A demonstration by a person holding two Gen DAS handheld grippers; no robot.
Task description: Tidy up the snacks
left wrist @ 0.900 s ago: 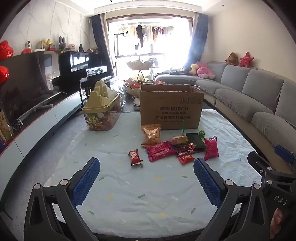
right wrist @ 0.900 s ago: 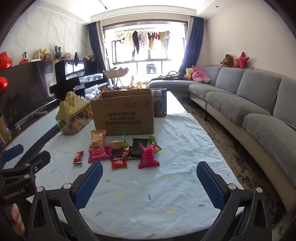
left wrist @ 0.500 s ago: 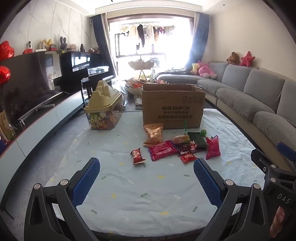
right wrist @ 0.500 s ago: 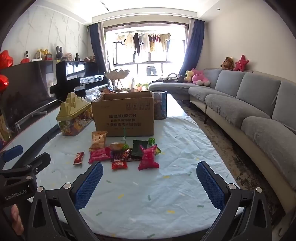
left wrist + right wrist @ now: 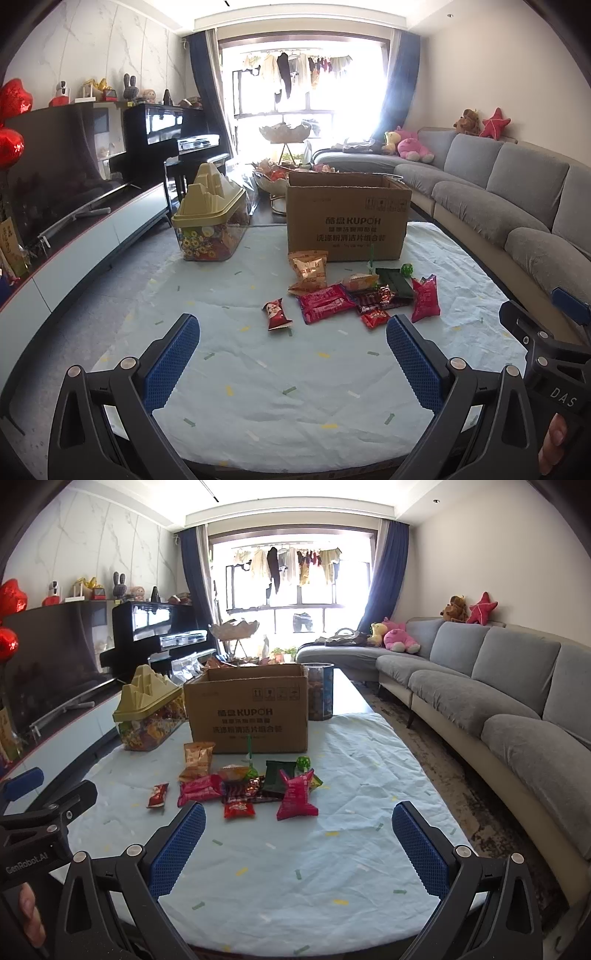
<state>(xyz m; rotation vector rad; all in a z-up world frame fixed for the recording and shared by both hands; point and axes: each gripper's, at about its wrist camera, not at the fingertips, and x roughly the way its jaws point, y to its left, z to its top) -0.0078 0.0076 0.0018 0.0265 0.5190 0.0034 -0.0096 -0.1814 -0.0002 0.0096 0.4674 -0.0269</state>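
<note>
Snack packets [image 5: 354,297] lie in a loose cluster on the pale blue cloth [image 5: 280,373] of the table, directly before the cardboard box [image 5: 347,221] and well ahead of both grippers; a small red packet [image 5: 276,314] lies apart at the cluster's left, an upright magenta pouch [image 5: 297,794] at its right, an orange bag [image 5: 309,269] nearest the box. Left gripper [image 5: 291,363]: fingers spread wide, grasping nothing, low over the near cloth. Right gripper [image 5: 298,847]: likewise spread and unladen, the pouch just beyond its fingertips. Legible text: "KUPOH" above Chinese characters on the box face; "DAS" and "GenRobot.AI" on the gripper bodies. Surroundings: clear container with yellow castle-shaped lid [image 5: 208,221] left of the box; cylindrical jar [image 5: 320,692] behind its right corner; grey sofa [image 5: 498,686] at right; black piano [image 5: 162,136] at left.
</note>
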